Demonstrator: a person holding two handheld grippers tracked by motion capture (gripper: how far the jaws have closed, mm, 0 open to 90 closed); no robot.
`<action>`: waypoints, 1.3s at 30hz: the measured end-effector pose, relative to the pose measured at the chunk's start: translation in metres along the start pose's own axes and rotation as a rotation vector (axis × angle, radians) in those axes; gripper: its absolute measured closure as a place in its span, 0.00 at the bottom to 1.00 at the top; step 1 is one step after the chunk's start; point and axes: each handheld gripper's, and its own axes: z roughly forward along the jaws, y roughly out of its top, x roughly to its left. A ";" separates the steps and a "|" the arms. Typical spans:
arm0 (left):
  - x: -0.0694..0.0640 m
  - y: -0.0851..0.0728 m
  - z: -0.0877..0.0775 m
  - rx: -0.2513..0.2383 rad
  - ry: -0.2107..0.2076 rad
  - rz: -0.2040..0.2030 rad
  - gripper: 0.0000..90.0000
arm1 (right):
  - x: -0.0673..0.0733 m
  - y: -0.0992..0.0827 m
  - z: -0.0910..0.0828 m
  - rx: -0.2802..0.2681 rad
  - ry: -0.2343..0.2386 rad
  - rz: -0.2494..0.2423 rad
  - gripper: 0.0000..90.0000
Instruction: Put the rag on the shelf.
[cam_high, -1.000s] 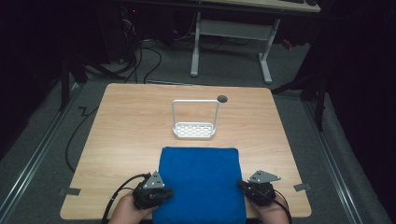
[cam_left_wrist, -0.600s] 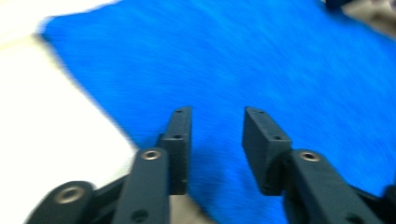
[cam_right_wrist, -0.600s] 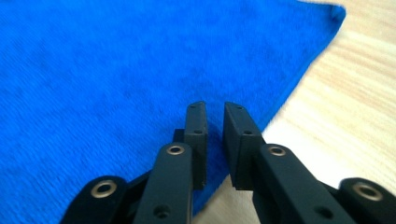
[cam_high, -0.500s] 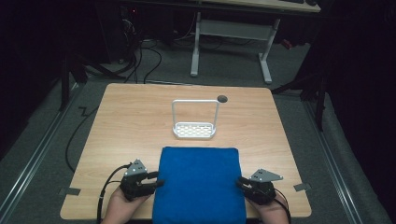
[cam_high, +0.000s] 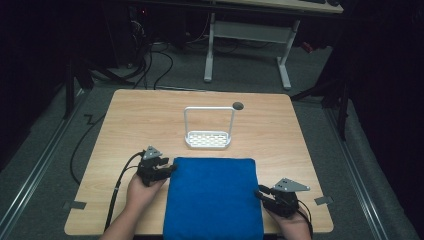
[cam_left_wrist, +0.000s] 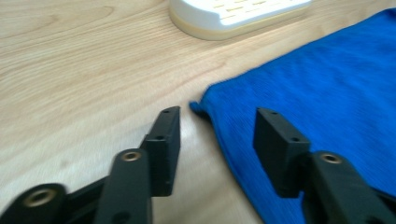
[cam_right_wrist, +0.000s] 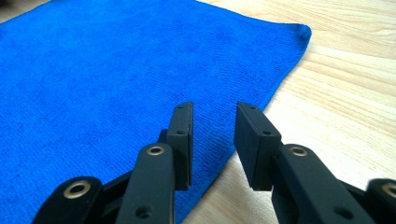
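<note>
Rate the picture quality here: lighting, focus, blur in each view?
High view: the table is evenly lit, the surrounding floor falls into darkness. Left gripper view: bright; blue cloth sharp at its corner, white rack and near jaws soft. Right gripper view: cloth weave crisp, jaws slightly soft, no glare.

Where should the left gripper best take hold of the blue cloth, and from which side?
Probably the far-left corner of the blue cloth, approached from the cloth's left edge. It lies flat on the table, and that corner sits just ahead of the left gripper, whose jaws have just opened.
</note>
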 end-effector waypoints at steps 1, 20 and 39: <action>0.001 0.003 0.004 0.011 0.003 0.000 0.62 | 0.000 0.000 0.000 -0.001 0.001 -0.002 0.76; -0.010 0.006 0.012 0.019 0.028 0.090 0.97 | -0.010 0.021 0.024 -0.034 -0.074 0.047 0.61; -0.003 0.005 0.011 0.020 -0.019 0.037 0.97 | -0.046 0.062 0.083 0.079 -0.208 0.107 0.79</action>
